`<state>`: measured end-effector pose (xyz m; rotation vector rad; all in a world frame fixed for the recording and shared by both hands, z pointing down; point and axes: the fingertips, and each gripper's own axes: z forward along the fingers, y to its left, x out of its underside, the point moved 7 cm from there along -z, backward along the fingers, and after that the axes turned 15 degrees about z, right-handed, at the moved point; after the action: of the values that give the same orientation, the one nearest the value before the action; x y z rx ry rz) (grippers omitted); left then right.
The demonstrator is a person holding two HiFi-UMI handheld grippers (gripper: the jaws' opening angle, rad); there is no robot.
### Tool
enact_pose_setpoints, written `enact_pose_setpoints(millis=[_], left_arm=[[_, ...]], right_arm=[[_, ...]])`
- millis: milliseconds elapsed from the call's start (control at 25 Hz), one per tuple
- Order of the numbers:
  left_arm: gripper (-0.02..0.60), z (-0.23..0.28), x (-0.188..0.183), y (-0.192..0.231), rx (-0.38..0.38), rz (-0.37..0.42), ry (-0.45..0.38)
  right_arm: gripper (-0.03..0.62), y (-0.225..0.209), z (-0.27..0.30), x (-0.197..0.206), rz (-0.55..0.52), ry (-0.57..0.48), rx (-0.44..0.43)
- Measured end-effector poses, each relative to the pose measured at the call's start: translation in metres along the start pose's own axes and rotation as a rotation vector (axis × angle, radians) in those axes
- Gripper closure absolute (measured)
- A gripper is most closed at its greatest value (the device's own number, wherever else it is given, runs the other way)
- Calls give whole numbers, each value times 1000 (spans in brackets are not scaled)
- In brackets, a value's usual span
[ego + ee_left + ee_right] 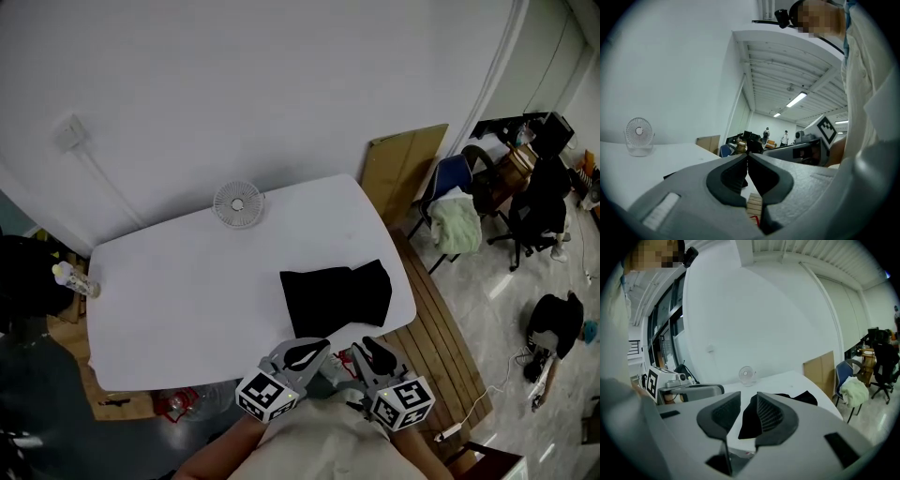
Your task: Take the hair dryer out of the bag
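While the black bag (336, 296) lies on the worktop (178, 291) just ahead of the closed, empty left claw (305, 354) and the part-open, empty right claw (375, 354), the hair dryer stays unseen, presumably inside; pin the bag with one, probe its mouth with the other.

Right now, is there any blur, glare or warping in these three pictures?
Head view: evenly lit, sharp, but the black bag shows no detail. Left gripper view: fisheye with black corners, ceiling lamp glaring. Right gripper view: same fisheye, straight lines bowed.
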<state>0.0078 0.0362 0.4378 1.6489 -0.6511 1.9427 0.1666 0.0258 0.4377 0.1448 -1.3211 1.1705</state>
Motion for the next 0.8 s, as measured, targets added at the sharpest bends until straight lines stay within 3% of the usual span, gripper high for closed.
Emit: enact_pose_setpoints(millis=[200,240,320,360,640,800], left_arm=[[568,2,34,42,-42,-15,139],[551,3,43,50,-55,-10,175],[445,7,62,64,-66,12,254],[421,10,71,69,-66,21,293],[291,37,115,84,-71,26,506],[276,52,138,88,-73,7,591]], right_arm=[[490,-6,24,0,16,-4,72],[488,-7,27,0,15,-3,86],[485,-11,32,2,7,4,112],[484,-13,34,4,2,11,122],[468,-31,44,4,7,44,143],[468,-39,49,4,5,68,126]])
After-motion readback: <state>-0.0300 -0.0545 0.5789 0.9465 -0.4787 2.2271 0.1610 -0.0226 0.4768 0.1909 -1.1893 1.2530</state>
